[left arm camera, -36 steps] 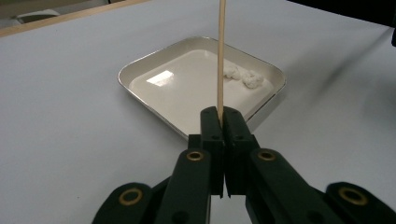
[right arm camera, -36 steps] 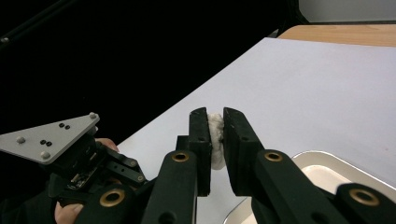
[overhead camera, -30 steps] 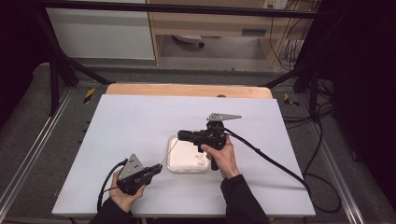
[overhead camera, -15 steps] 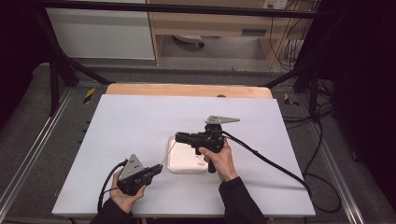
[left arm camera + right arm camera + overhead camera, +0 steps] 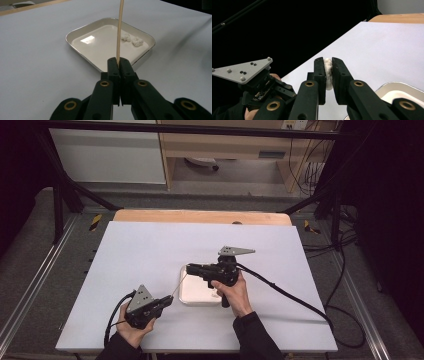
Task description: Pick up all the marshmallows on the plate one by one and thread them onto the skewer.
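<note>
Right gripper (image 5: 328,72) lifted off tray (image 5: 82,32), jaws pinching white lump (image 5: 327,73), left gripper (image 5: 119,62) jaws clamping wooden stick (image 5: 120,30)

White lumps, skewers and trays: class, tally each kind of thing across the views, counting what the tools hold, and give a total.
White lumps: 3, two in the tray and one pinched in the right tool
Wooden skewers: 1, held by the left tool
Trays: 1
Total: 5
</note>
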`<control>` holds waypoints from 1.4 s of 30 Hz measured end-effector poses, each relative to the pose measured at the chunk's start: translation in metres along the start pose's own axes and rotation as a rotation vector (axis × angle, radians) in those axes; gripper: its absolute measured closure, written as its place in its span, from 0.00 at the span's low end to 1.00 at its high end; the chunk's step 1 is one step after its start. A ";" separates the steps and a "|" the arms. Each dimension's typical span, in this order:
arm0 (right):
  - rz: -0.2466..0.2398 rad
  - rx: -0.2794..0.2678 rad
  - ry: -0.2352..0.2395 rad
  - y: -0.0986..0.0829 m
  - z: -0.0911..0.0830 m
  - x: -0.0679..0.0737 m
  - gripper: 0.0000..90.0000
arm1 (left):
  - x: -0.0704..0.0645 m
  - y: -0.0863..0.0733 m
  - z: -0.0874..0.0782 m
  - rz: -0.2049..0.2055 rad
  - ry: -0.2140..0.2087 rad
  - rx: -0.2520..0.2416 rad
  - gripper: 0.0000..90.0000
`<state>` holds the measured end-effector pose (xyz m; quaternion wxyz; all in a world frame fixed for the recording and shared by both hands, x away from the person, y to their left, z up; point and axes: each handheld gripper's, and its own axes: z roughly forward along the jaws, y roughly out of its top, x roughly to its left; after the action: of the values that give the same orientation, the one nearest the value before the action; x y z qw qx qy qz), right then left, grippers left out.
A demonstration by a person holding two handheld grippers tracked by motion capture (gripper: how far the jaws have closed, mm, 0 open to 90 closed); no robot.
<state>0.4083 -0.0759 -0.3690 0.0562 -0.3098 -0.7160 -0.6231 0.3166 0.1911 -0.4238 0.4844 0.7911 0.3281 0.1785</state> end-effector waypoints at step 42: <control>-0.035 0.118 -0.035 -0.026 0.019 0.008 0.45 | 0.001 0.008 0.009 -0.041 0.001 -0.028 0.98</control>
<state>0.3946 -0.0564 -0.3918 0.0510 -0.3041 -0.7577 -0.5752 0.3255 0.1840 -0.4213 0.4987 0.7774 0.3419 0.1734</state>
